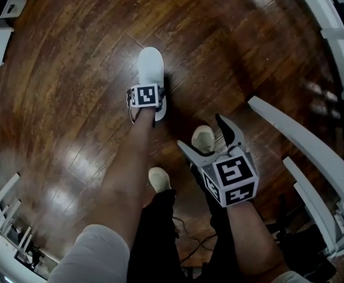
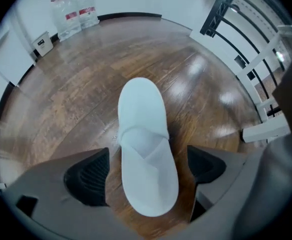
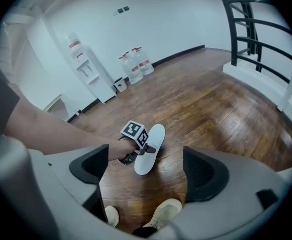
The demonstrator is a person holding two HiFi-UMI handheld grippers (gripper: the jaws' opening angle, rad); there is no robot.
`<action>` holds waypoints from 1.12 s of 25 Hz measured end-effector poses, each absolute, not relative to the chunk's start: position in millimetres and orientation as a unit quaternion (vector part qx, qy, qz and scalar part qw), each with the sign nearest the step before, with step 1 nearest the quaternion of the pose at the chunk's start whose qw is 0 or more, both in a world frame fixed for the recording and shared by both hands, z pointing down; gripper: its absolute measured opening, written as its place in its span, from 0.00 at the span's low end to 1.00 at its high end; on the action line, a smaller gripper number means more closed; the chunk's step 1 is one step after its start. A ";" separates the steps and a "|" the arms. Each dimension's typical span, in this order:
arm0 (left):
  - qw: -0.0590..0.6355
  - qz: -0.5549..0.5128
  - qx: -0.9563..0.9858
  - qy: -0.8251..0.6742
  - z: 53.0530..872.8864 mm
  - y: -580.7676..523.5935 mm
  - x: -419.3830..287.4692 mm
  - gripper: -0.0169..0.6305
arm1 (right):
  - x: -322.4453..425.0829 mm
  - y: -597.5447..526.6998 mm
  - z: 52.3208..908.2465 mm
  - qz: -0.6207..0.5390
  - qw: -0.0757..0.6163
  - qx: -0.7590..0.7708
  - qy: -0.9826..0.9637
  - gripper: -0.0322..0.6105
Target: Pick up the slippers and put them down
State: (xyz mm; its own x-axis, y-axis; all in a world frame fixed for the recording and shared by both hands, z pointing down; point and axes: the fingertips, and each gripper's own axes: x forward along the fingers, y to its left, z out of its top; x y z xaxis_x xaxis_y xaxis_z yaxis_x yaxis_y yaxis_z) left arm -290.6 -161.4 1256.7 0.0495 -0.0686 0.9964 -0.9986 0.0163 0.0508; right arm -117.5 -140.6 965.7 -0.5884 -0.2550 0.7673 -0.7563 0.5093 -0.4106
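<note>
One white slipper [image 1: 150, 65] lies flat on the dark wood floor, toe pointing away from me. My left gripper [image 1: 147, 97] is down over its heel end, open. In the left gripper view the slipper [image 2: 143, 149] runs between the two dark pads [image 2: 88, 176], with a gap on each side. My right gripper [image 1: 207, 139] is held higher, close to my body, open with nothing in it. The right gripper view looks past its own open jaws [image 3: 146, 169] down at the slipper [image 3: 151, 151] and the left gripper's marker cube [image 3: 134, 131].
The person's two beige shoes [image 1: 159, 178] stand just behind the slipper. A white railing [image 1: 301, 149] runs along the right. Water bottles [image 2: 75, 11] and a white dispenser [image 3: 88, 71] stand by the far wall; a black stair rail [image 3: 246, 29] is at the right.
</note>
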 end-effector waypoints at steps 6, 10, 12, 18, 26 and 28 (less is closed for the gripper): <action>0.482 0.462 0.574 -0.474 1117.5 -137.7 -286.4 0.78 | -129.8 -109.6 928.8 0.411 0.292 0.344 -0.792 0.77; 0.469 0.471 0.586 -0.464 1012.6 -105.9 -294.7 0.78 | -123.0 -79.8 859.6 0.401 0.306 0.337 -0.795 0.77; 0.467 0.467 0.600 -0.451 952.9 -95.9 -287.2 0.78 | -110.3 -71.6 806.4 0.387 0.314 0.336 -0.799 0.77; 0.409 0.450 0.665 -0.433 724.0 -64.9 -274.3 0.78 | -58.7 -15.5 603.5 0.355 0.312 0.377 -0.797 0.77; 0.331 0.400 0.771 -0.369 467.0 -4.1 -190.7 0.78 | 50.1 100.9 379.8 0.340 0.246 0.507 -0.753 0.77; 0.300 0.397 0.796 -0.344 415.9 22.4 -164.5 0.78 | 76.5 134.3 339.6 0.328 0.229 0.529 -0.748 0.77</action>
